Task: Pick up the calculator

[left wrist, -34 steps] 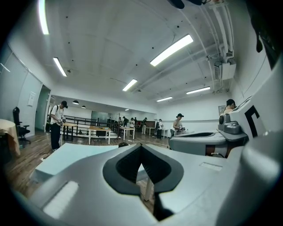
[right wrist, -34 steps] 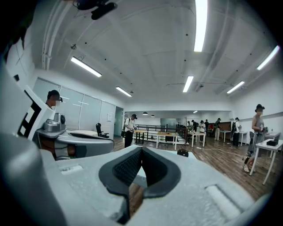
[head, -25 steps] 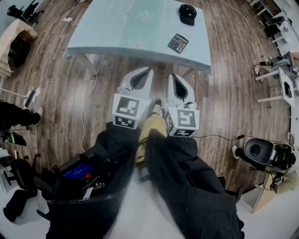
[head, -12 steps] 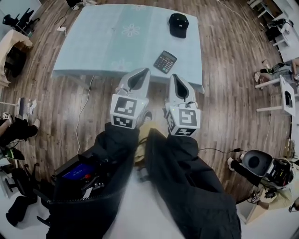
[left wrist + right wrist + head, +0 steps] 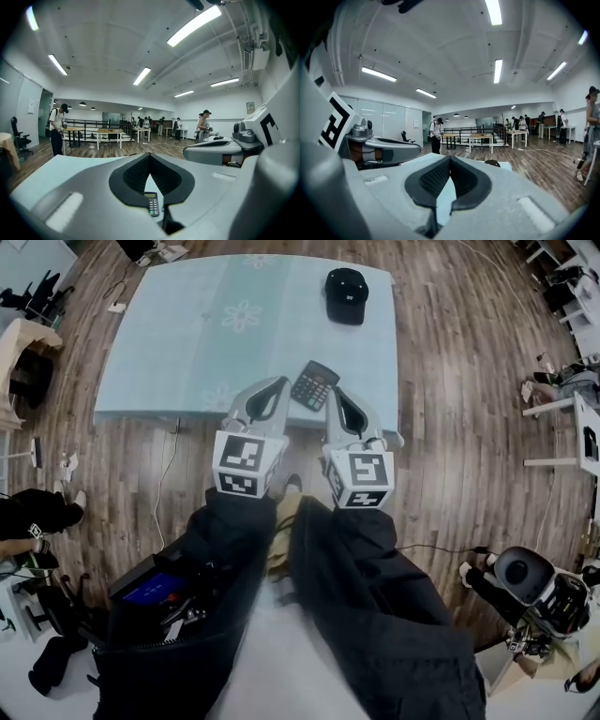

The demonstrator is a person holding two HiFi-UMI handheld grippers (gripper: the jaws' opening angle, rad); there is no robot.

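Observation:
A dark calculator (image 5: 313, 385) lies tilted near the front edge of a light blue table (image 5: 206, 334). Both grippers reach level over that front edge. My left gripper (image 5: 279, 382) is just left of the calculator and my right gripper (image 5: 336, 391) just right of it; neither touches it. In the left gripper view the jaws (image 5: 150, 155) meet at their tips with nothing held, and the calculator (image 5: 152, 204) shows on the table through the gap below them. In the right gripper view the jaws (image 5: 450, 158) are likewise shut and empty.
A black cap (image 5: 346, 294) lies at the table's far right, also in the right gripper view (image 5: 491, 163). A white cable (image 5: 161, 486) trails on the wood floor left of the table. Chairs, desks and people stand around the room's edges.
The table and calculator have come much nearer. Both grippers moved forward together from over the floor to over the table's front edge, now flanking the calculator. Jaws stayed shut.

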